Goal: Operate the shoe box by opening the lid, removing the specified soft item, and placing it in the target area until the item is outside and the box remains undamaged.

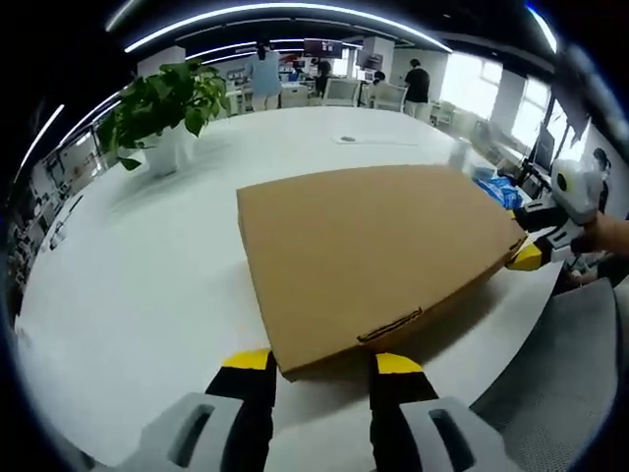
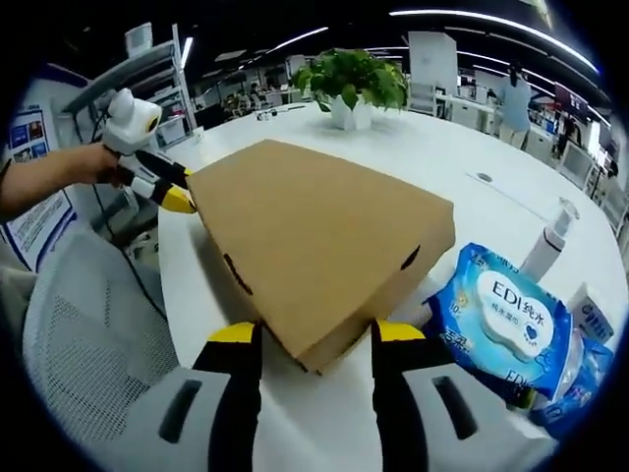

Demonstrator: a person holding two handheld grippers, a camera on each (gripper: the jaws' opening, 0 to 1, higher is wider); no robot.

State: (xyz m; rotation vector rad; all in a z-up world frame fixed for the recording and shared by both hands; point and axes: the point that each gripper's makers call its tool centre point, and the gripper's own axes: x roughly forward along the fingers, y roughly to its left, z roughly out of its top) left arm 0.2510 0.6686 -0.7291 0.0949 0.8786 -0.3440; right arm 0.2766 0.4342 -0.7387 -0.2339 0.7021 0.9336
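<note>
Yellow-tipped jaws of the left gripper [image 1: 323,366] are standing parted at 6 o'clock in the left gripper view, bracketing the near corner of the shoe box [image 1: 369,251] without clamping it; likely they are lining up on the lid edge to lift it.

White table [image 1: 147,265]: carrying the box, which is lying flat with its lid closed, so the soft item is presumably inside, unseen.

Right gripper [image 2: 314,334]: jaws likewise spread, straddling the opposite corner, probably to steady the box as the lid rises.

Potted plant [image 1: 162,103]: sitting at 10 o'clock, well apart from the box.

Wet-wipes pack [image 2: 496,329]: showing at 3 o'clock in the right gripper view, just beside the box, with a white bottle [image 2: 545,246] behind; the left gripper view is giving only a blue glimpse there, at the box's far corner.
</note>
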